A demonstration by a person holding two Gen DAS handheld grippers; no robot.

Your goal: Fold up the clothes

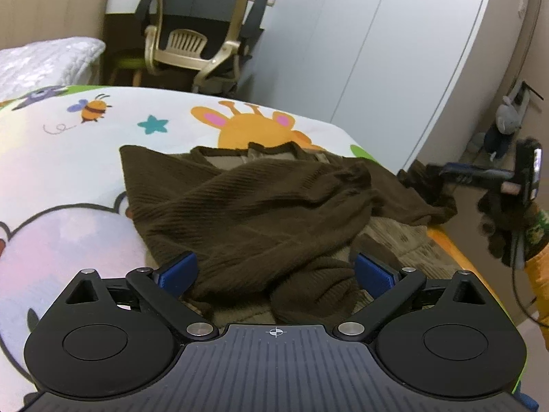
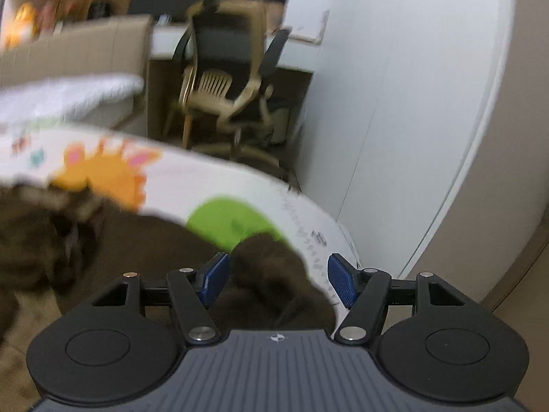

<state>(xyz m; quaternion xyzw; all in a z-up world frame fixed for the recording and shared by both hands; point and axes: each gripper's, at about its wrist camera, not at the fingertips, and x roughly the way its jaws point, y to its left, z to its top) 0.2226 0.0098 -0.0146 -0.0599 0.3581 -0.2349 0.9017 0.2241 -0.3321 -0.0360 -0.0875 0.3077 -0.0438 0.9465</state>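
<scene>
On the cartoon-print bed cover point(image 1: 68, 158) a brown sweater point(image 1: 247, 213) is seen lying rumpled, long axis running away from the spread left gripper point(image 1: 276, 271), while a sleeve end point(image 2: 274, 274) is framed, unpinched, between the parted fingers of the nearer right gripper point(image 2: 278, 278).

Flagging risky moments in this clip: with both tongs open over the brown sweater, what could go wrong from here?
1. The brown sweater lies bunched near the bed's edge; its sleeve overhangs by the right tongs and could slide off.
2. The left tongs straddle overlapping layers and may pinch several at once.
3. The right wrist view is blurred, so aim may be poor.
</scene>
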